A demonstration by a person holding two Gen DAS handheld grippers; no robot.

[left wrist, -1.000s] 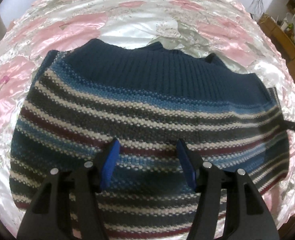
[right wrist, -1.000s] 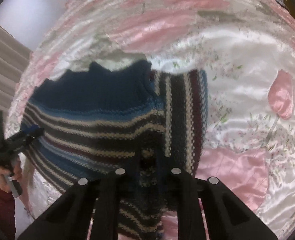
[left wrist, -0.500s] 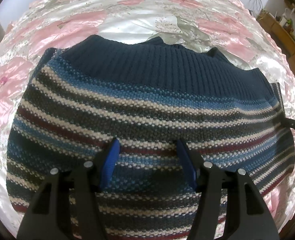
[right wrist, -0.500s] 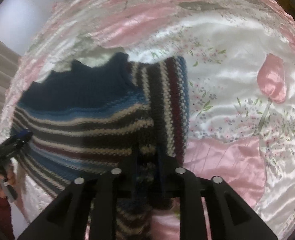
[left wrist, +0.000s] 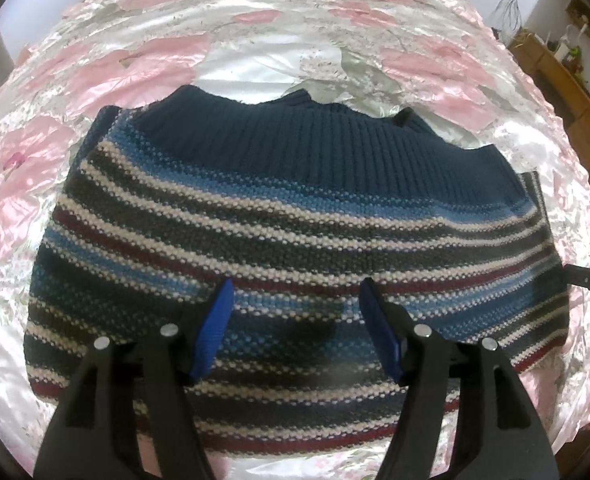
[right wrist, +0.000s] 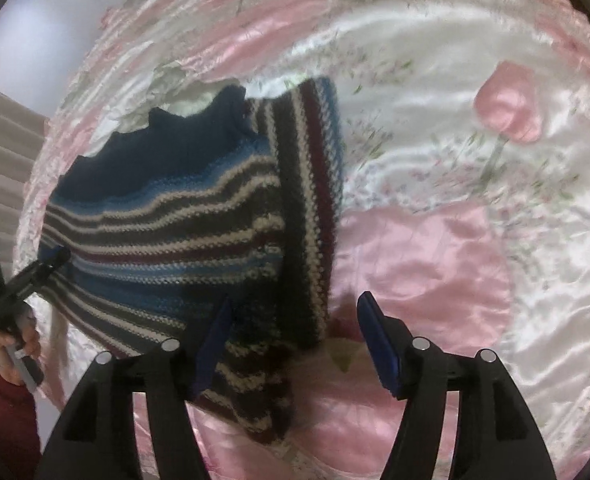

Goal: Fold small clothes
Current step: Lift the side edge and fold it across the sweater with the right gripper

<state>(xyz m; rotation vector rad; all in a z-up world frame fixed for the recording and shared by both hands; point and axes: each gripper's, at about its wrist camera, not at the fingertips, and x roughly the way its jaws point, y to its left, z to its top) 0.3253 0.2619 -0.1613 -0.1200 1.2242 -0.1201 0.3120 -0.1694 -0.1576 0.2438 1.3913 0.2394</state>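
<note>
striped sweater (left wrist: 295,216) is lying on a pink and white flowered satin cloth (left wrist: 143,56), navy ribbed band at the far side, bands of blue, cream, grey and maroon running across toward the camera. one sleeve (right wrist: 315,184) is lying folded in along the right edge of the body, its stripes running crosswise to the body's stripes.

left gripper (left wrist: 295,320) is hovering over the near part of the sweater, blue pads spread wide apart, nothing between them. cannot tell whether the tips are touching the knit.

right gripper (right wrist: 295,332) is sitting over the near right corner of the sweater, blue pads apart, jaws open; the folded sleeve and hem are lying between and below the fingers, not pinched. the view here is motion-blurred.

in the right wrist view the left gripper is showing at the far left edge of the sweater, held by a hand (right wrist: 15,344) in a dark red sleeve (right wrist: 11,412).

wooden shelving (left wrist: 555,64) is showing at the far right of the left wrist view, beyond the cloth.
</note>
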